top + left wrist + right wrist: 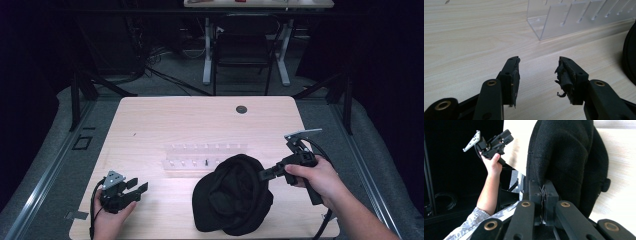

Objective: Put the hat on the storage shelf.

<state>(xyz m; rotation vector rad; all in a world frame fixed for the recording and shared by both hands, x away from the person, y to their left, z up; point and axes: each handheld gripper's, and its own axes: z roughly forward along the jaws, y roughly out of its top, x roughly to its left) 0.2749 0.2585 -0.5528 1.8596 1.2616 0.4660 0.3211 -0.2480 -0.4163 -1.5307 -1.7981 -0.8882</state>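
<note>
Keep the right gripper (264,173) clamped on the cap (232,197) rim at lower centre, lifting evenly, while the left gripper (136,188), jaws spread, waits lower left.

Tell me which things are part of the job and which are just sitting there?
Part of the job:
- black fabric cap, pinched at its edge
- right gripper, shut on it

Just lying about:
- clear plastic slotted rack
- left gripper, open, holding nothing
- black chair behind the table

One black cap (233,195), one clear rack (205,159)
</note>
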